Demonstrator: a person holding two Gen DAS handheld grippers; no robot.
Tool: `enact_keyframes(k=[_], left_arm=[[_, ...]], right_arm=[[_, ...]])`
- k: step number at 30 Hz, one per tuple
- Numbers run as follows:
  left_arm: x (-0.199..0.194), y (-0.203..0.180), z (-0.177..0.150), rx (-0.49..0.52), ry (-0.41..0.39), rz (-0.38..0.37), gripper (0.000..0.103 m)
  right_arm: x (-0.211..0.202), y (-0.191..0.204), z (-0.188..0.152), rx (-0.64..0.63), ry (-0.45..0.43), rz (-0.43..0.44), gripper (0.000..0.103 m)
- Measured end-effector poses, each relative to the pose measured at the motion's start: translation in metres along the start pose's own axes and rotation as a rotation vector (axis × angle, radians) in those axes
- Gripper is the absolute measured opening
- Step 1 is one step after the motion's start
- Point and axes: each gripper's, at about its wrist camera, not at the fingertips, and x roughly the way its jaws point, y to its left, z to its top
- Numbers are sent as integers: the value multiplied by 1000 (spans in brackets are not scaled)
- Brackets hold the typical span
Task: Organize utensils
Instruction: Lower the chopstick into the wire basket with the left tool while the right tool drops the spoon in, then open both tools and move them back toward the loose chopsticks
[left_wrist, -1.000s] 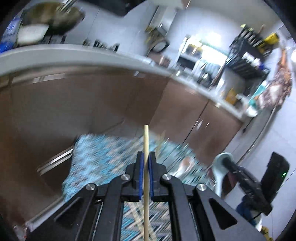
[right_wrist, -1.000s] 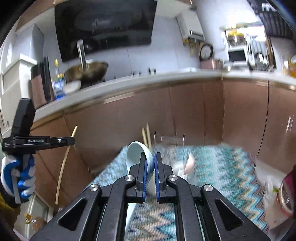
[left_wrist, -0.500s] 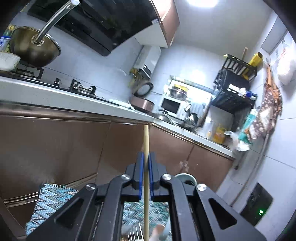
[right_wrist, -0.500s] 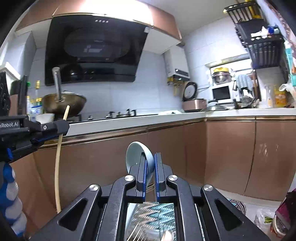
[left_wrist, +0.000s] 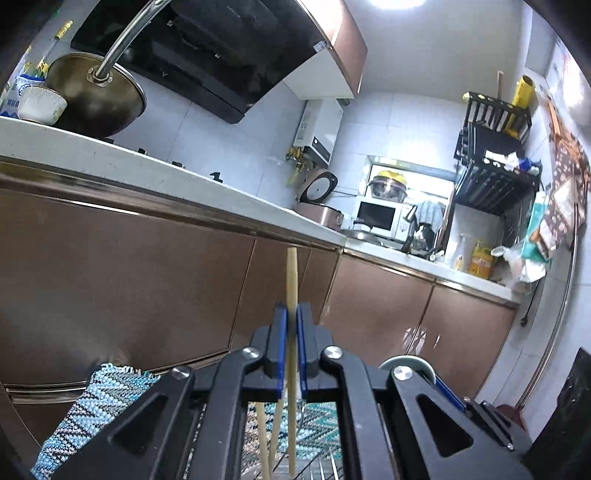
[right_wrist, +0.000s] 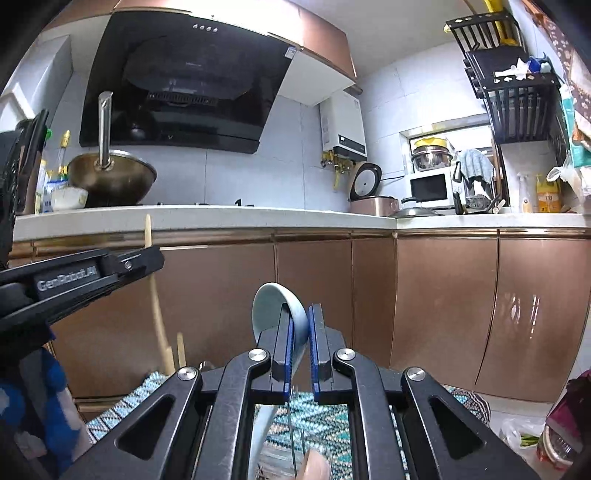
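Note:
My left gripper is shut on a pale wooden chopstick that stands upright between its blue pads; other chopsticks stand below it. In the right wrist view my right gripper is shut on a pale blue ceramic spoon, bowl up, handle running down between the jaws. The left gripper reaches in from the left there, with the chopstick sticking up and down through it. The right gripper shows at the lower right of the left wrist view, with the spoon's rim above it.
A blue zigzag cloth lies below both grippers, with a clear-walled holder on it. Brown cabinets and a white counter stand ahead, with a wok on the hob. A hand in a blue and white glove is at left.
Both views have tilted up from the cloth to the cabinets and counter. The left gripper with its chopstick has come closer to the right one. Both grips are unchanged.

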Motion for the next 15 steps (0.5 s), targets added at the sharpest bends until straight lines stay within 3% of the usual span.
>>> enact_keyframes(k=[7, 9, 12, 14, 15], left_arm=[[-10, 2, -7, 5, 45, -5, 7], [-15, 2, -6, 8, 55, 3, 7], [-26, 1, -1, 15, 75, 7, 12], [-36, 0, 3, 18, 79, 19, 29], [-41, 0, 6, 19, 76, 24, 32]], right_arm=[[-13, -3, -15, 23, 57, 11, 10], [-19, -4, -16, 37, 58, 9, 17], [-31, -7, -10, 68, 43, 7, 35], [-42, -7, -3, 78, 30, -2, 51], [-46, -7, -1, 80, 26, -3, 52]])
